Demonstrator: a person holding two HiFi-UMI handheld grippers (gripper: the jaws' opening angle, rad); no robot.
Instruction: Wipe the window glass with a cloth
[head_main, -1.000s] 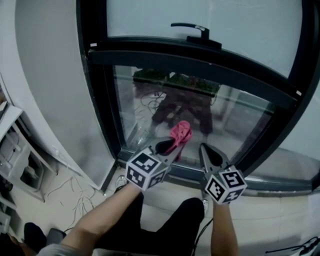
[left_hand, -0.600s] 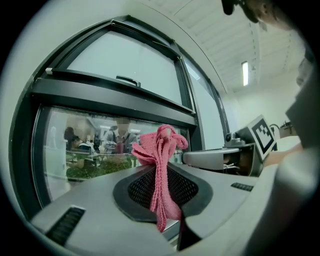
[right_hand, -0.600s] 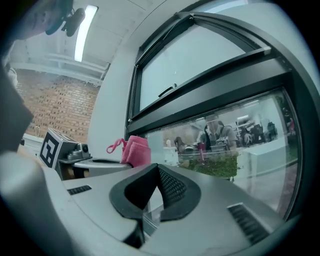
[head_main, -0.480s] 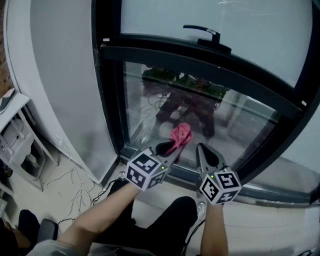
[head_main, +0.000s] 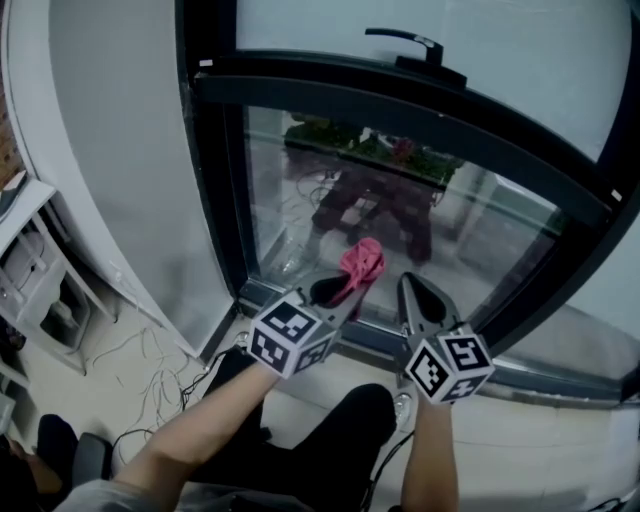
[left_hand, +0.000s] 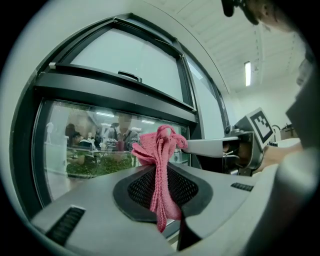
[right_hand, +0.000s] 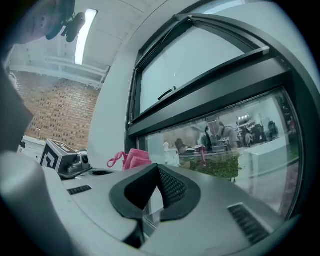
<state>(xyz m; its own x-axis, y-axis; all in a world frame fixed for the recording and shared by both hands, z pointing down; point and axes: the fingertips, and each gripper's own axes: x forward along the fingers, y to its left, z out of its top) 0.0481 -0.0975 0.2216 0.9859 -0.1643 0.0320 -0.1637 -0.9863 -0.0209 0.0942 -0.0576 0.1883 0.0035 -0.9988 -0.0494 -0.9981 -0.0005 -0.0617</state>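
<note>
The pink cloth (head_main: 362, 265) is pinched between the closed fingers of the left gripper (head_main: 342, 293), its bunched end sticking out past the tips in front of the lower window glass (head_main: 290, 200), near the bottom frame. Whether it touches the pane is unclear. The right gripper (head_main: 418, 298) is just beside it, fingers closed on nothing.

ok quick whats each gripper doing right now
Left gripper: closed on the pink cloth.
Right gripper: closed, nothing between its jaws.
</note>
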